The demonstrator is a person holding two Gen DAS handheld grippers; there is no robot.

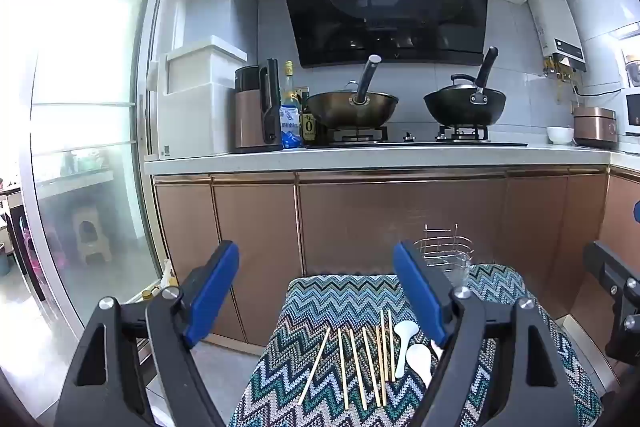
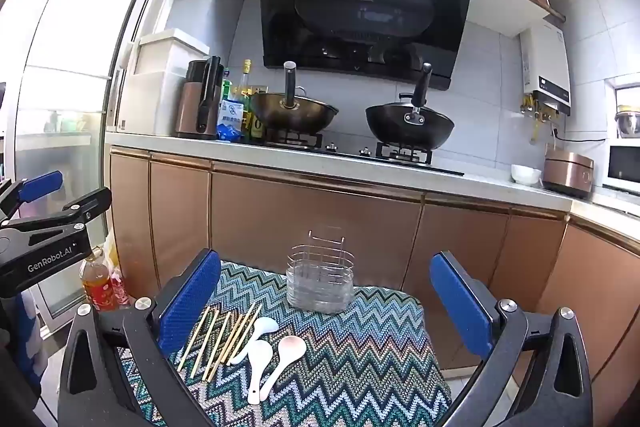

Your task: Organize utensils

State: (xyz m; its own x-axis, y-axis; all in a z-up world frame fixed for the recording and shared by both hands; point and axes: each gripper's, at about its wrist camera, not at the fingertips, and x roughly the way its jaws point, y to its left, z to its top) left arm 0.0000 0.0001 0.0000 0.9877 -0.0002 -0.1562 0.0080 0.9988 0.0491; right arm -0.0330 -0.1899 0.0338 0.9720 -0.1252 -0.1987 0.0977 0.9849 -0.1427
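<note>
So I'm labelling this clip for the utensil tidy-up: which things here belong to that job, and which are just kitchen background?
Part of the job:
- chopsticks, loose on the zigzag cloth
- white spoons beside them
- wire utensil holder, empty, at the cloth's far edge

Just lying about:
- two woks on the stove
- white bowl
- rice cooker
- oil bottle on the floor

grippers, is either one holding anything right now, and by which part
Nothing is held. The left tool and right tool both stand open and empty above the chopsticks and spoons.
</note>
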